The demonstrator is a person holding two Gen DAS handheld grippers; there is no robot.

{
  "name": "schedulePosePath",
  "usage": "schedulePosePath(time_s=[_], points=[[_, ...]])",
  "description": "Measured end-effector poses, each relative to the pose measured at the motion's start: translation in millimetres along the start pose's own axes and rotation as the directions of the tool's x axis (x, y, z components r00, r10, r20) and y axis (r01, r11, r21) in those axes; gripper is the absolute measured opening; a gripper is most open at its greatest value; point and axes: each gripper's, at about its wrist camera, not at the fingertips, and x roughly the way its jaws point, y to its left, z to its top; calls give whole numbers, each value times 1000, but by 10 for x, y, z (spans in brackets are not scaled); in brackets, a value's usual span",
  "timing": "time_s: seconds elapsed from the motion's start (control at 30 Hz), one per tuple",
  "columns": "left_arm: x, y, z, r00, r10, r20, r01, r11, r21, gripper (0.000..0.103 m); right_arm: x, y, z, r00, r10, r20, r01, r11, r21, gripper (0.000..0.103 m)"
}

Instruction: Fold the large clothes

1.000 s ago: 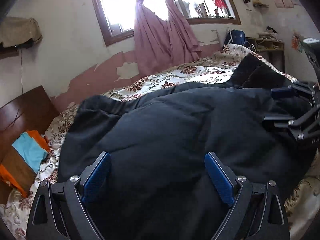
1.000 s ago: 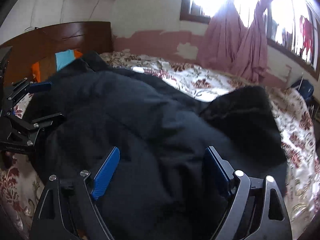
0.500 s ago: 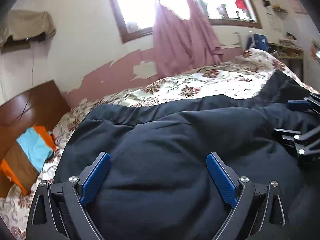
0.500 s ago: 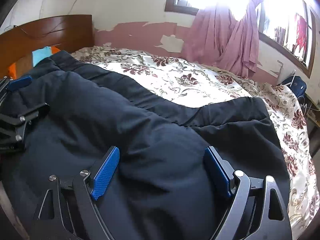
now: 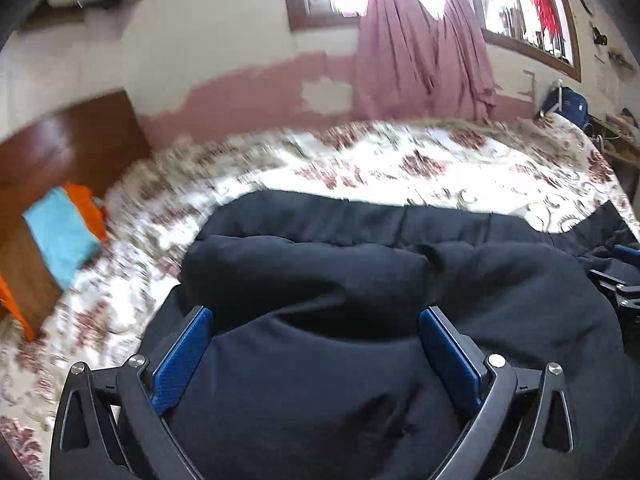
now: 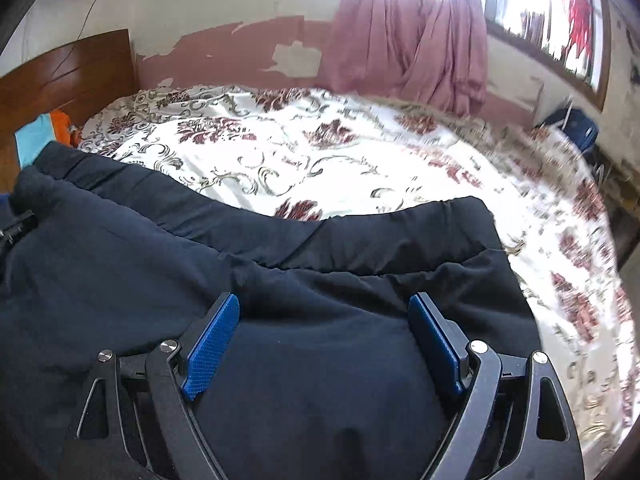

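Note:
A large dark navy padded jacket point(image 5: 360, 264) lies spread on a bed with a floral sheet point(image 5: 400, 168). My left gripper point(image 5: 316, 316) is low over its left part. Its jaws are opening, wide apart, with a puffy fold of jacket lying between the blue pads point(image 5: 184, 356), not pinched. My right gripper point(image 6: 324, 300) stands open over the right part of the jacket point(image 6: 160, 264), fabric lying under and between its pads point(image 6: 212, 344). Each gripper shows at the edge of the other's view: the right gripper point(image 5: 616, 288) and the left gripper point(image 6: 16, 228).
A wooden headboard point(image 5: 72, 136) stands at the left, with folded teal and orange cloth point(image 5: 60, 236) against it. Bare floral sheet point(image 6: 320, 152) stretches beyond the jacket to a peeling wall, pink curtains point(image 5: 420, 52) and a window. A blue bag point(image 6: 576, 128) sits by the far right corner.
Both views have drawn back over the jacket, so its far edge and much more bare sheet now show. The jacket lies flatter. The left jaws stand slightly wider.

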Motion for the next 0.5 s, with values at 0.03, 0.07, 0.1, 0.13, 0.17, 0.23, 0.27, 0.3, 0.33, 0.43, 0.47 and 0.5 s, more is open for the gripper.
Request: schedulePosePath(time_s=[0.03,0.07,0.1,0.13,0.17,0.23,0.27,0.3,0.33,0.43,0.47,0.5], points=[[59,-2,-9,1000,-11,-19,11,1000,0,103,67,-19,-6,999,27,-18,-27,1000,12,86],[80,-3,-26,1000,-15,-23,15,1000,1,103,129,-42,-9,999,43,-28,-42,999,21,87],[117,-23,-34,999,-18,-29,19,1000,7,103,169,-46,-46,998,52,-32,-52,998,28,88],[151,-46,-39,999,-20,-34,20,1000,14,103,221,-55,-55,997,68,-37,-67,997,37,89],[167,-52,-38,999,-21,-36,22,1000,16,103,277,-65,-71,996,81,-42,-79,996,47,89],[215,-53,-57,999,-36,-40,36,999,9,103,342,-73,-108,993,104,-50,-101,993,62,90],[235,-41,-48,998,-42,-41,42,999,4,103,379,-85,-117,991,120,-55,-116,990,75,90],[257,-26,-55,998,-53,-43,53,999,-5,103,401,-94,-134,990,132,-58,-127,988,87,91],[278,-19,-50,997,-62,-45,61,998,-11,103,428,-100,-145,988,142,-59,-136,986,95,91],[316,32,-77,995,-88,-41,86,996,-37,103,466,-91,-182,988,146,-59,-140,985,99,92],[328,27,-69,995,-87,-40,86,996,-38,103,485,-86,-182,988,146,-59,-140,985,99,92],[338,19,-78,996,-85,-37,83,996,-38,103,504,-82,-183,988,147,-57,-140,985,101,92]])
